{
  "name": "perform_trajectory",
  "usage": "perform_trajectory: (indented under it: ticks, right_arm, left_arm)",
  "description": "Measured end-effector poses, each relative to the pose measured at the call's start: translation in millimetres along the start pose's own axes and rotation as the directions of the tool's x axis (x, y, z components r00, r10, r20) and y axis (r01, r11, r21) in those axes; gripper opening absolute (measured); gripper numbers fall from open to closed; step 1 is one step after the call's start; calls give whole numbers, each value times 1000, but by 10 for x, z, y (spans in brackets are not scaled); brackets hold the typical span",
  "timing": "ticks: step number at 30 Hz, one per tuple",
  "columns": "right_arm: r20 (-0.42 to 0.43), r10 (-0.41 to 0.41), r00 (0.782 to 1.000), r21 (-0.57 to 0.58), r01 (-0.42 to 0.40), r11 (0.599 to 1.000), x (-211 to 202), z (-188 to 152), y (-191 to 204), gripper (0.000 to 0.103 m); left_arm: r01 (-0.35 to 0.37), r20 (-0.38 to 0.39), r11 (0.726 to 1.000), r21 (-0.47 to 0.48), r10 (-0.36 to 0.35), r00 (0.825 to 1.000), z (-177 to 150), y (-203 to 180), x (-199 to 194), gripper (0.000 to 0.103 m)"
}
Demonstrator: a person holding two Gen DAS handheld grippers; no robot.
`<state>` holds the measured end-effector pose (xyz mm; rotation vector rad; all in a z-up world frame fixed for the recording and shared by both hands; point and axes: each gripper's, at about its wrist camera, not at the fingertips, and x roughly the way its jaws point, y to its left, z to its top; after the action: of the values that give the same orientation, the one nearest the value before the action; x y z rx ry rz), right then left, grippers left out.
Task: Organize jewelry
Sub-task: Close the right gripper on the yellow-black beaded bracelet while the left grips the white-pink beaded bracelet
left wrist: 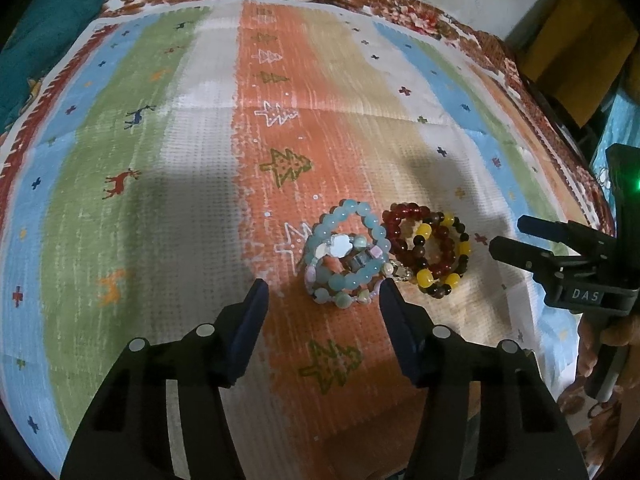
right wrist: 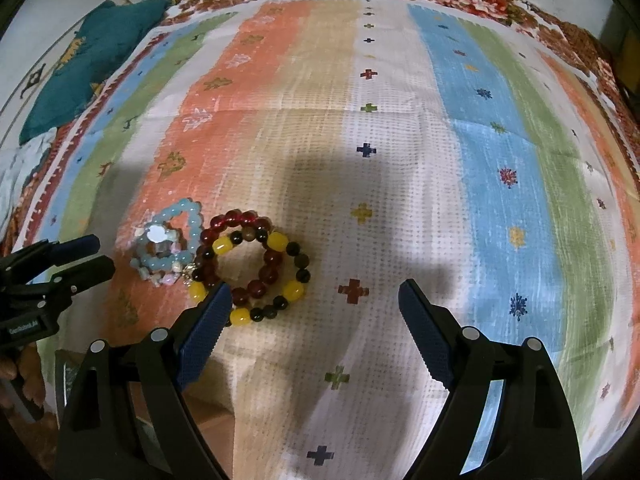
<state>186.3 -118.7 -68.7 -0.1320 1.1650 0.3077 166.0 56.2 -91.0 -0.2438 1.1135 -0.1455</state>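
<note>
— Tool on the left (left wrist: 324, 300): what was it doing?
— Hanging over the striped cloth (left wrist: 168, 168) with its fingers spread wide, gripping nothing. The pale blue bracelets (left wrist: 346, 254) lay just past its right finger.
— And beside those?
— The red and yellow bracelets (left wrist: 430, 252), touching the blue pile on the orange stripe.
— The right tool (right wrist: 316, 300)?
— Also released and empty, its left finger overlapping the red and yellow bracelets' near edge.
</note>
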Motion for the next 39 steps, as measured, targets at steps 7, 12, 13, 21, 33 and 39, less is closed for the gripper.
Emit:
perform_trajectory:
  ticks: [7, 12, 13, 21, 33, 39]
  right_arm:
    - [-20, -12, 1000, 10, 12, 1000, 130, 51, -48, 86]
    - [-26, -21, 999, 4, 21, 1000, 194, 81, -48, 85]
    - [-29, -19, 999, 2, 20, 1000, 209, 81, -47, 85]
    - [-71, 3, 997, 6, -2, 1000, 377, 100, -48, 65]
    - [-83, 22, 996, -39, -25, 999, 492, 116, 68, 27]
    - [-84, 33, 996, -65, -38, 997, 480, 112, 124, 11]
  left_arm:
    - [-5, -15, 1000, 6, 5, 1000, 19, 10, 79, 53]
    - [-6, -26, 1000, 12, 6, 1000, 38, 7, 137, 49]
    - [-4, -29, 1000, 13, 5, 1000, 41, 7, 148, 48]
    - [0, -46, 1000, 12, 0, 999, 69, 23, 224, 35]
    - [-4, -66, 1000, 31, 6, 998, 84, 10, 332, 15]
    - [-11, -70, 999, 32, 13, 997, 94, -3, 314, 7]
